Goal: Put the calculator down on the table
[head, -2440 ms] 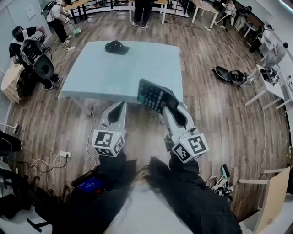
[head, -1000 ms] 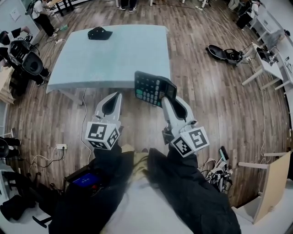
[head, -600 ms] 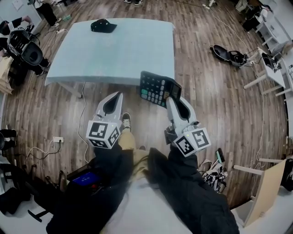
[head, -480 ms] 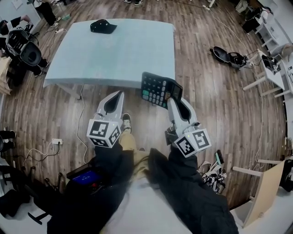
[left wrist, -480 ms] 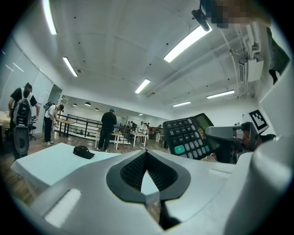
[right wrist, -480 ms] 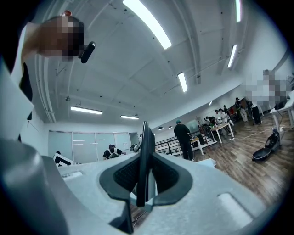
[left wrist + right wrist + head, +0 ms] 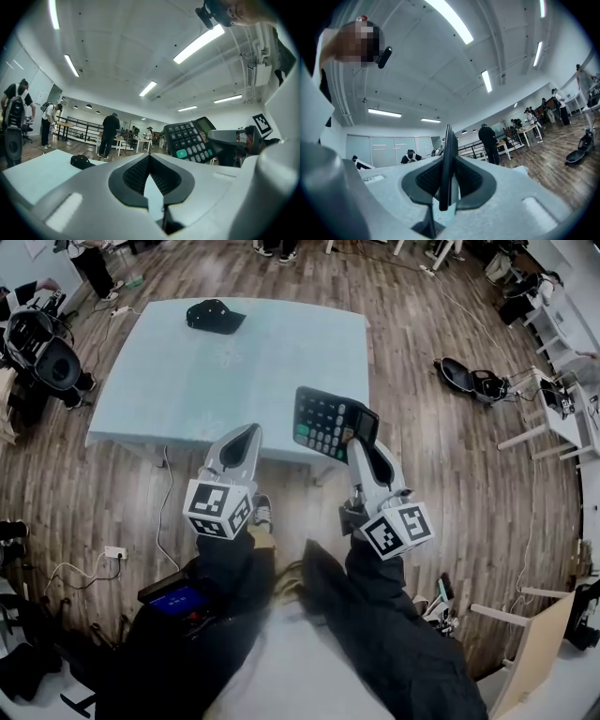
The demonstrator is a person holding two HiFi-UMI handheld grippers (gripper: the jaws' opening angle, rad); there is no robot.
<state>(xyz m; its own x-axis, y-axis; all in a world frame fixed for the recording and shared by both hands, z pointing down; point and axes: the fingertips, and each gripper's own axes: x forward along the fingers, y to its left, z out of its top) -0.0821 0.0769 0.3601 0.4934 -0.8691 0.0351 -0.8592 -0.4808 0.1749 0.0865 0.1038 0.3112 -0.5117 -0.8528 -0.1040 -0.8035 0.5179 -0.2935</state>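
Note:
In the head view my right gripper (image 7: 360, 439) is shut on the lower edge of a black calculator (image 7: 330, 424) with a green key. It holds the calculator tilted, keys up, above the near right part of the light blue table (image 7: 234, 371). The right gripper view shows the calculator (image 7: 448, 140) edge-on, clamped between the pads. My left gripper (image 7: 240, 439) hovers beside it at the table's near edge, its tips closed together (image 7: 149, 155) with nothing in them. From the left gripper view the calculator (image 7: 190, 139) stands up to the right.
A black cap (image 7: 214, 315) lies at the table's far left; it also shows in the left gripper view (image 7: 80, 161). An open black bag (image 7: 473, 381) lies on the wood floor to the right. People stand at the left (image 7: 37, 338) and at the back, and white desks (image 7: 553, 399) stand at the right.
Both grippers have moved forward towards the table. The calculator, earlier over the floor short of the table's near edge, now hangs over the tabletop. The grip is unchanged.

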